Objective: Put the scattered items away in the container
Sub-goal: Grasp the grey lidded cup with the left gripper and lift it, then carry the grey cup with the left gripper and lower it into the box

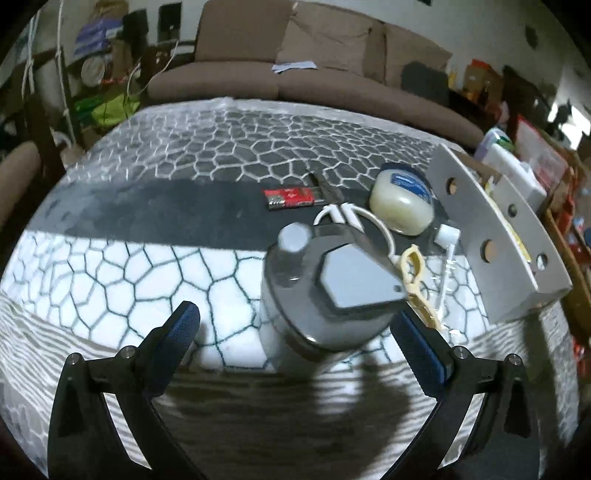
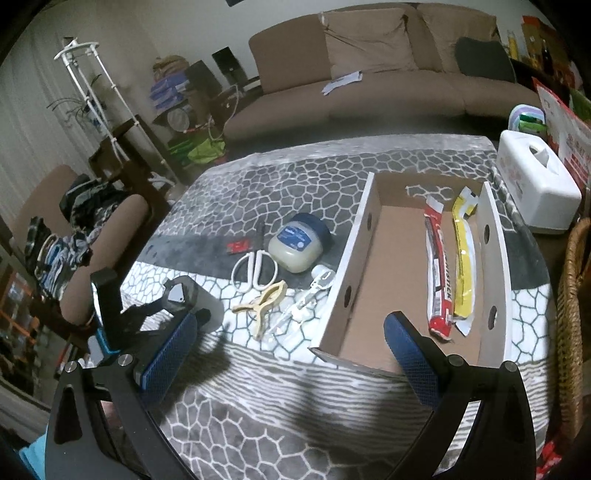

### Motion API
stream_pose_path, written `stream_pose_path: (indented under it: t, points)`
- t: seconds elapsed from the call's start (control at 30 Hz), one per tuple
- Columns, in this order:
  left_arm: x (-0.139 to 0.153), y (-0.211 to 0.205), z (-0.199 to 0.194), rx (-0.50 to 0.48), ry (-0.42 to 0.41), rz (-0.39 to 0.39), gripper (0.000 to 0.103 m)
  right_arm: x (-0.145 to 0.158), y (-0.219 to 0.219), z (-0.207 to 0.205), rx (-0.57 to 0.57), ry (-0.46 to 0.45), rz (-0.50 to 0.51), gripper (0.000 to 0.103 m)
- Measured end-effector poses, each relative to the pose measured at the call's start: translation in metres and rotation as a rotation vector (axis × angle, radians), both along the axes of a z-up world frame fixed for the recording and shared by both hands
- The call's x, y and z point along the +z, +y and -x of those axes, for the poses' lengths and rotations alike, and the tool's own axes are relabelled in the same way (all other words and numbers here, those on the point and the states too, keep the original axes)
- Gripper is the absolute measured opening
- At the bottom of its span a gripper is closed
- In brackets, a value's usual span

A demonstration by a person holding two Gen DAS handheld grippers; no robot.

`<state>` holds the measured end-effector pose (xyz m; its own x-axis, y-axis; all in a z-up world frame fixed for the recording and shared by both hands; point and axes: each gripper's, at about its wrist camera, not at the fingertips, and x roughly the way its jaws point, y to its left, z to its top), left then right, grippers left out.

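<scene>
My left gripper gapes around the bottle, unclamped, my right gripper idles released, with 2 packets boxed at 1 o'clock in the container, while clip, scissors and jar wait at 11.

Brown sofa against a pale wall, dim light.

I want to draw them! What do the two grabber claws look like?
Both the left gripper and the right gripper have black frames that spread in a V, with small round silver screws. Each finger wears a flat blue pad with a tiny criss-cross texture. No cables or sleeves show.
</scene>
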<state>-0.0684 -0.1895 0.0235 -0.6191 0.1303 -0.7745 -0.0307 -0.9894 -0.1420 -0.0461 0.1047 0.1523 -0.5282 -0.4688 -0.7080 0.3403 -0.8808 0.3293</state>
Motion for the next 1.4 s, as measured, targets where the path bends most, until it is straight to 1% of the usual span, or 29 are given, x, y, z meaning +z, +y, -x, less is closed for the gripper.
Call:
stream_pose_path:
  t: [0.03, 0.1, 0.2, 0.27, 0.3, 0.33, 0.4, 0.43, 0.53, 0.7, 0.8, 0.97, 1.03, 1.1, 1.17, 1.23, 1.27, 1.4]
  points:
    - [-0.006, -0.001, 0.003, 0.022, -0.028, 0.009, 0.102, 0.001, 0.002, 0.000, -0.003, 0.002, -0.001, 0.103]
    - [-0.014, -0.002, 0.004, 0.032, -0.051, -0.001, 0.102, 0.001, 0.005, 0.001, -0.007, 0.002, 0.005, 0.103]
    - [-0.016, -0.001, 0.004, 0.034, -0.037, 0.012, 0.101, 0.001, 0.009, 0.003, -0.012, 0.002, 0.002, 0.103]
    - [-0.016, 0.000, 0.004, 0.027, -0.025, 0.010, 0.095, 0.001, 0.011, 0.003, -0.017, 0.001, 0.001, 0.103]
    - [-0.016, 0.001, 0.004, 0.022, -0.021, 0.006, 0.087, 0.002, 0.013, 0.003, -0.020, 0.002, 0.001, 0.103]
    - [-0.016, 0.003, 0.004, 0.010, -0.020, -0.005, 0.074, 0.002, 0.014, 0.003, -0.023, 0.003, 0.002, 0.103]
    - [-0.018, 0.007, 0.003, -0.029, -0.020, -0.039, 0.059, 0.003, 0.017, 0.003, -0.028, 0.007, 0.002, 0.103]
    - [-0.017, 0.009, 0.003, -0.030, -0.015, -0.029, 0.059, 0.003, 0.017, 0.003, -0.031, 0.008, 0.002, 0.103]
    - [-0.016, 0.011, 0.002, -0.047, -0.001, -0.033, 0.058, 0.004, 0.022, 0.004, -0.041, 0.009, 0.001, 0.103]
    - [-0.004, 0.005, -0.001, -0.040, 0.026, -0.094, 0.056, 0.008, 0.029, 0.004, -0.058, 0.018, 0.006, 0.103]
    - [0.012, 0.008, -0.005, -0.058, 0.058, -0.122, 0.056, 0.011, 0.031, 0.004, -0.058, 0.024, 0.008, 0.103]
    - [0.048, 0.027, -0.015, -0.138, 0.112, -0.185, 0.056, 0.013, 0.038, 0.001, -0.059, 0.029, 0.014, 0.103]
    - [0.059, 0.040, -0.018, -0.179, 0.111, -0.194, 0.056, 0.014, 0.046, -0.001, -0.060, 0.029, 0.042, 0.103]
    - [0.067, 0.056, -0.020, -0.223, 0.103, -0.192, 0.056, 0.016, 0.053, -0.001, -0.048, 0.025, 0.102, 0.103]
    - [0.073, 0.075, -0.022, -0.269, 0.100, -0.193, 0.057, 0.018, 0.061, 0.002, -0.016, 0.012, 0.206, 0.102]
    - [0.079, 0.096, -0.022, -0.320, 0.088, -0.194, 0.056, 0.021, 0.064, 0.004, 0.027, 0.006, 0.281, 0.100]
    - [0.080, 0.108, -0.022, -0.349, 0.076, -0.195, 0.056, 0.023, 0.063, 0.004, 0.064, 0.010, 0.300, 0.100]
    - [0.085, 0.157, -0.013, -0.463, 0.023, -0.166, 0.057, 0.031, 0.056, 0.000, 0.168, 0.077, 0.237, 0.100]
